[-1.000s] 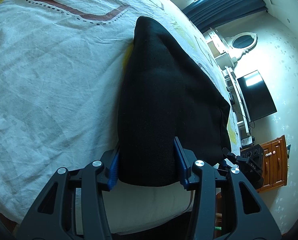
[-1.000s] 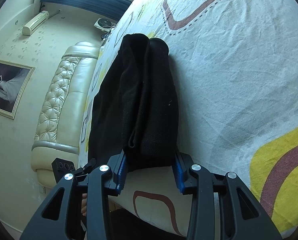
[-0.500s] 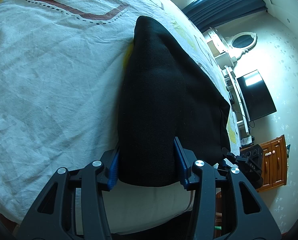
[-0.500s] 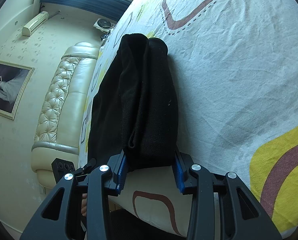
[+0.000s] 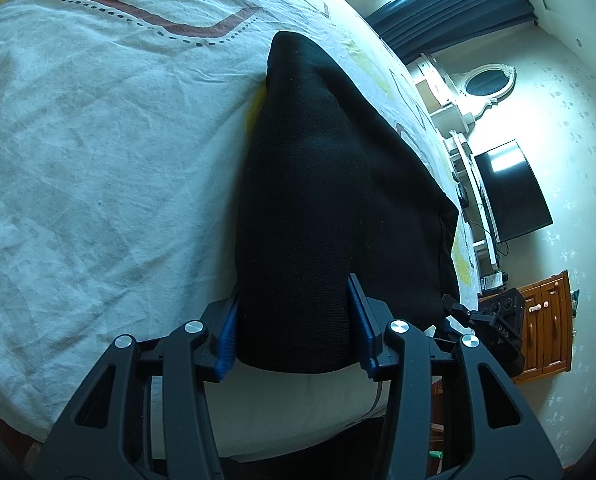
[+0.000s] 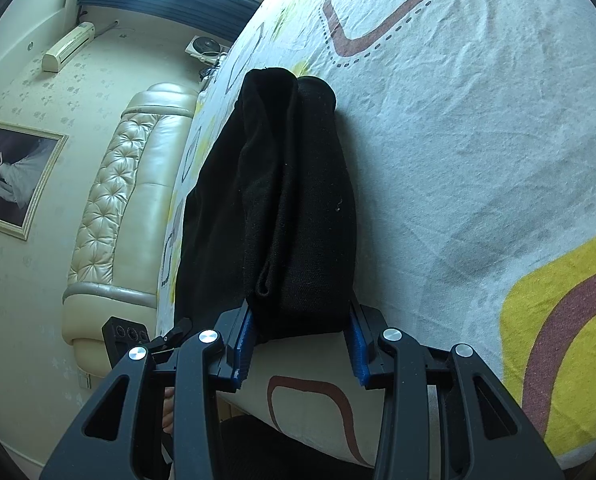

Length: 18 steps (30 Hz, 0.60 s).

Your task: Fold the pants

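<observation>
On bed sheet (bedrm) | pants | L/R grippers clamp

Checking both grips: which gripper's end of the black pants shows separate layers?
The right gripper: the folded black knit pants between its blue pads show stacked layers with a rolled edge. At the left gripper, the pants look like one smooth surface.

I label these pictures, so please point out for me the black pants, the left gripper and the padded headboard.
black pants [image 5: 330, 184], left wrist view, middle of the folded cloth.
left gripper [image 5: 293, 326], left wrist view, midway between its fingertips.
padded headboard [image 6: 117, 196], right wrist view, tufted cream panel.
</observation>
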Each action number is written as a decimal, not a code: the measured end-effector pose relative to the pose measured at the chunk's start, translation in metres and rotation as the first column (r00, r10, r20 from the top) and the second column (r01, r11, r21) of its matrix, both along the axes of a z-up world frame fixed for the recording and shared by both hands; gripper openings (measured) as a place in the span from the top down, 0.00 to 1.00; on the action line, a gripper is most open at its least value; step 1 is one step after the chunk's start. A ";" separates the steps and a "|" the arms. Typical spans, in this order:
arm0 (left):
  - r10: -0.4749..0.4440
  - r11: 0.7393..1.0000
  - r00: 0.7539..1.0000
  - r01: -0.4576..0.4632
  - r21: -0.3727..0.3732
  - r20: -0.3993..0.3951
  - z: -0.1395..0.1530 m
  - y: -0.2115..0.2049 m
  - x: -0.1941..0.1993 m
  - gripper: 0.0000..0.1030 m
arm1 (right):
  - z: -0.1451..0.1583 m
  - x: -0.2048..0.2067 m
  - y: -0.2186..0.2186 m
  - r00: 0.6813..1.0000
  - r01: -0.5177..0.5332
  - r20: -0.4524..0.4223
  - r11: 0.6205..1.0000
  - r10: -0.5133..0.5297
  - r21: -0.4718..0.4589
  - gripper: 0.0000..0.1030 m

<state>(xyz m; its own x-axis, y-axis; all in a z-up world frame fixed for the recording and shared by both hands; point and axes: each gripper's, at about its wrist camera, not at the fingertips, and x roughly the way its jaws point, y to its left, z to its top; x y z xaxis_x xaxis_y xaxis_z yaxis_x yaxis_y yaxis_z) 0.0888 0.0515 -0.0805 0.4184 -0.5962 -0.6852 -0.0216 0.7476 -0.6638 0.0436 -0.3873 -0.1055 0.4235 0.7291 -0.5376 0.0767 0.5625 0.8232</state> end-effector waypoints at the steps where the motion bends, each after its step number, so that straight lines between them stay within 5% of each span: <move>1: -0.002 1.000 1.000 0.002 0.002 0.001 0.000 0.000 0.000 0.55 | -0.001 0.000 0.000 1.000 -0.001 -0.001 1.000 0.001 0.002 0.62; 10: 0.014 0.994 1.000 -0.014 -0.108 -0.001 -0.005 0.015 0.008 0.23 | -0.010 0.003 -0.012 0.999 0.033 -0.011 0.993 -0.032 0.112 0.40; 18: -0.044 0.995 0.998 0.047 -0.085 0.039 -0.003 0.026 0.047 0.23 | -0.005 0.031 -0.023 0.998 0.015 0.057 0.997 -0.019 0.072 0.34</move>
<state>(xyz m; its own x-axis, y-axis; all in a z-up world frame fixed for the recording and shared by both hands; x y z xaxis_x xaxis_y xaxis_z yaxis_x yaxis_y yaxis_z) 0.1360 0.0778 -0.0835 0.4134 -0.6712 -0.6153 0.0365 0.6875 -0.7253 0.0746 -0.4106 -0.1102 0.4651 0.7573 -0.4584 0.0367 0.5009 0.8647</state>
